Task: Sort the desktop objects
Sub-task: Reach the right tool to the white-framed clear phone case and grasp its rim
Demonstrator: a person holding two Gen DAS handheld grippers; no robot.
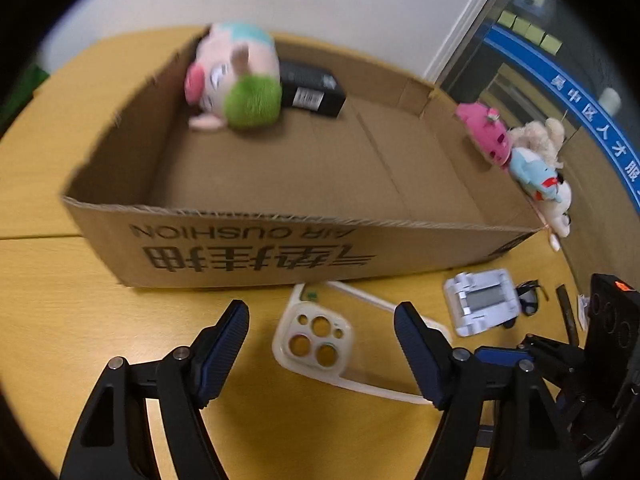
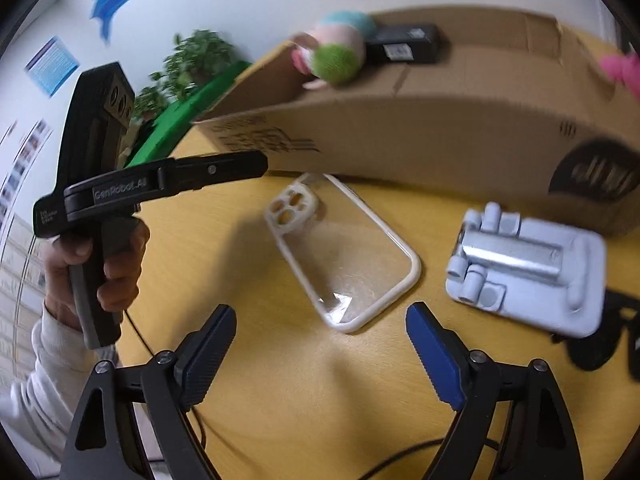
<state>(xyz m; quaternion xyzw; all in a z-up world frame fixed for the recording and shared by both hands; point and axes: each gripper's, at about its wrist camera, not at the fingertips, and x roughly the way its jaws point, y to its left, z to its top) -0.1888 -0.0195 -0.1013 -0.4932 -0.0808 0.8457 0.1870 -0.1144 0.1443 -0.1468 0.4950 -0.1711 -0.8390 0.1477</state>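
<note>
Clear phone case [image 1: 352,344] on table, both tools spread, empty

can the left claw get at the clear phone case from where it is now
Probably yes. The left claw is open with the phone case lying flat on the table between its fingers, nothing on top of it. The cardboard box sits just behind, but not in the way.
</note>
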